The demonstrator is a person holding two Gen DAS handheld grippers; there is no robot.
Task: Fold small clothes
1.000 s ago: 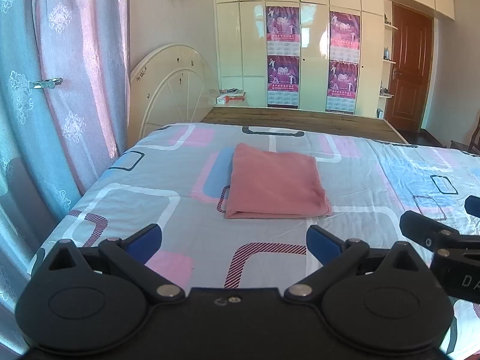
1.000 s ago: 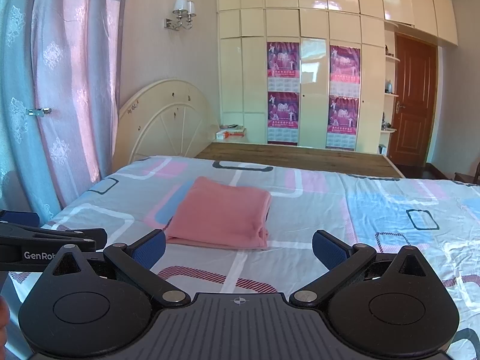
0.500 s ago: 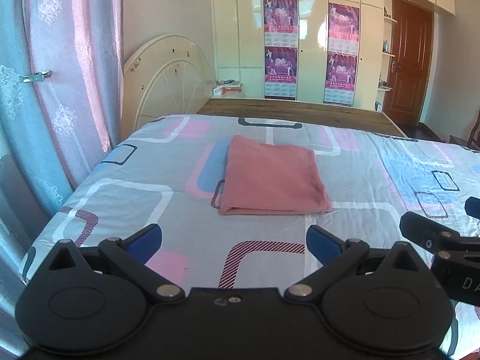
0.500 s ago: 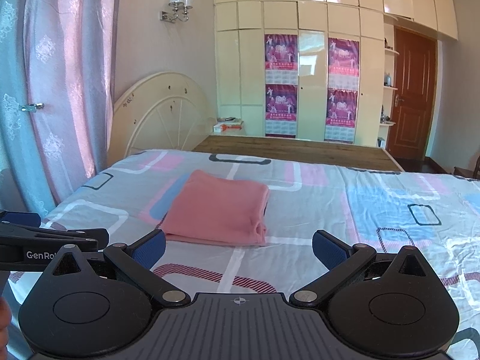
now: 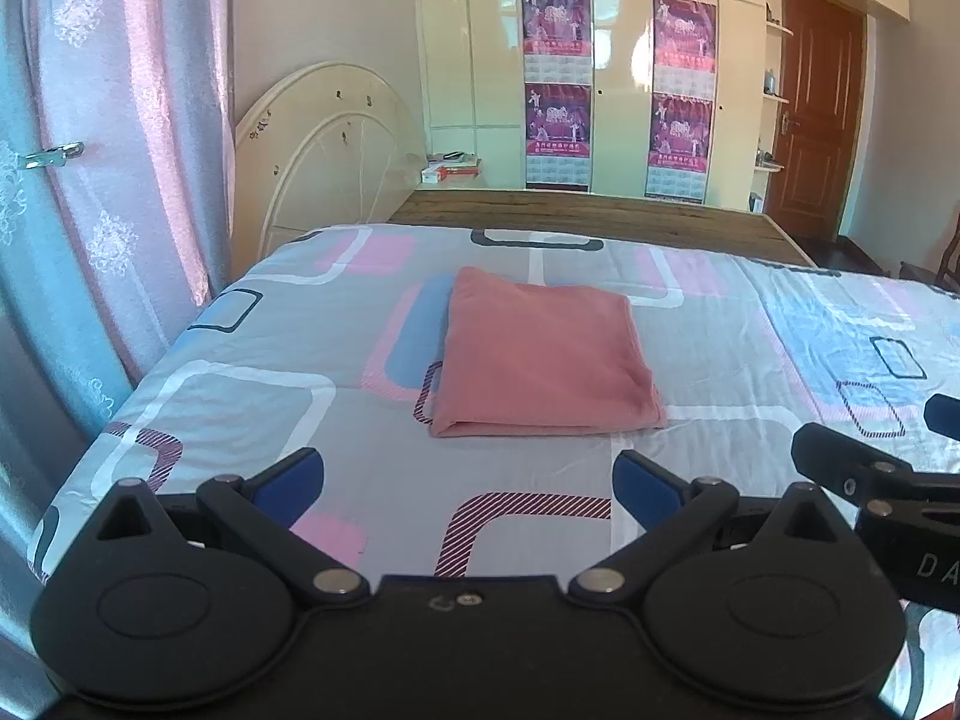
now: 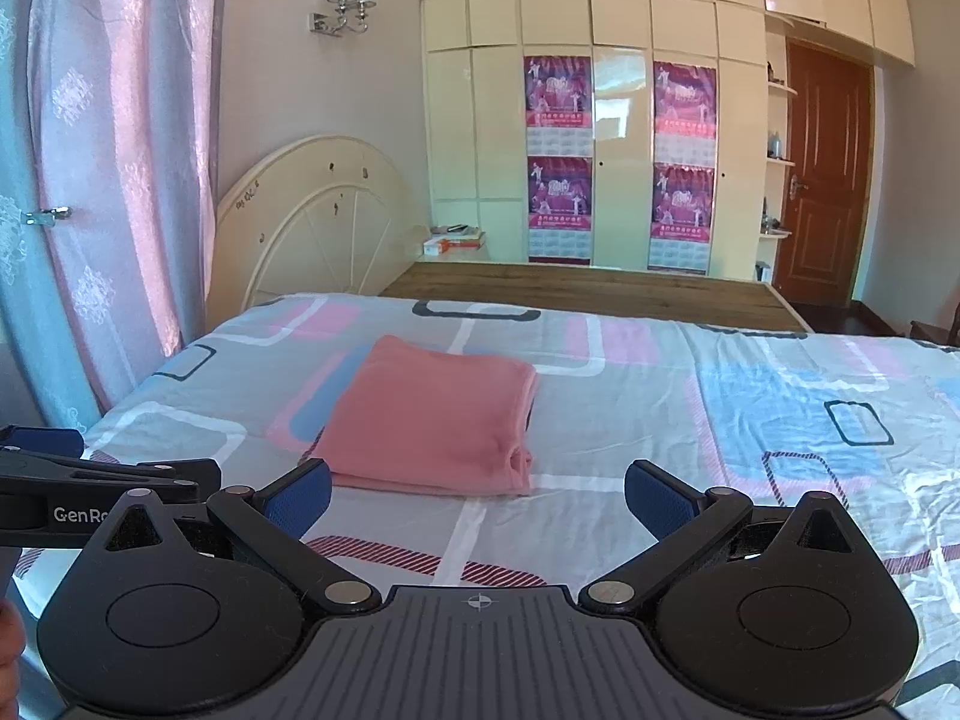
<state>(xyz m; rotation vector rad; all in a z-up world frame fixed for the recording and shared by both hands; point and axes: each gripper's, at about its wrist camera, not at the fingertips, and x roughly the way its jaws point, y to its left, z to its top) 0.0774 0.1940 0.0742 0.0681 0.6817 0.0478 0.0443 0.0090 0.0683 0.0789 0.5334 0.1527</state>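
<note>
Pink cloth (image 5: 543,360), folded square, lies mid-bed on patterned sheet (image 5: 780,324); left gripper (image 5: 468,477) & right gripper (image 6: 478,495) hover near edge, fingers spread wide, both empty.

Home bedroom: patterned bed (image 5: 300,360), curved headboard (image 6: 312,222), wardrobe wall (image 6: 618,120), curtains (image 5: 120,150).

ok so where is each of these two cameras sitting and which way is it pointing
Left wrist: on the left hand-held gripper, low over the bed's near edge, facing the folded pink garment and wardrobe; its open blue-padded fingers show, with the right hand-held gripper at the right edge.
Right wrist: on the right hand-held gripper, beside it, facing the same way; its open fingers show, the left one at the left edge.
Shared: garment, patterned bedsheet, wardrobe, brown door.
</note>
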